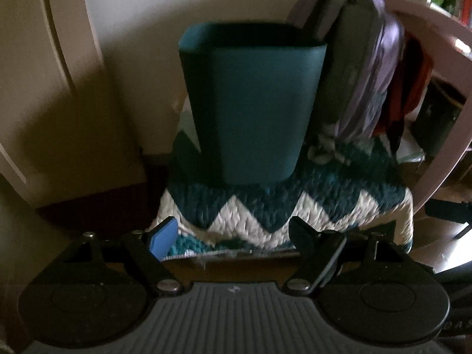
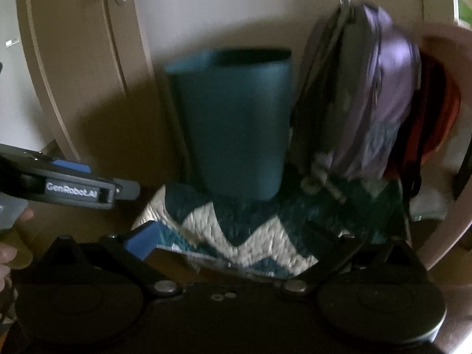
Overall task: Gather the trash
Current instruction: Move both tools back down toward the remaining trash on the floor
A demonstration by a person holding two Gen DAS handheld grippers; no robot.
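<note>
Dim room corner, seen along both grippers. Teal waste bin [image 1: 253,103], upright and open-topped, standing on the far part of a teal-and-white zigzag blanket [image 1: 283,209], close to the pale wall [image 1: 141,23]. Interior of the bin not visible. Grey-and-purple bag [image 1: 354,67] leaning just right of the bin, touching or nearly touching its right side; small pale clump at the bag's foot, too blurred to name. Red fabric [image 1: 413,79] farther right, behind a pale curved frame [image 1: 442,135]. Door [image 2: 76,67] with a lever handle at far left.

Left gripper [image 1: 233,233]: fingers spread apart, nothing between them, near edge of the blanket beyond the tips. Right gripper [image 2: 233,236]: fingers spread wide, nothing between them, right finger dark and blurred. Left gripper also in the right wrist view, at the left edge, side-on.
</note>
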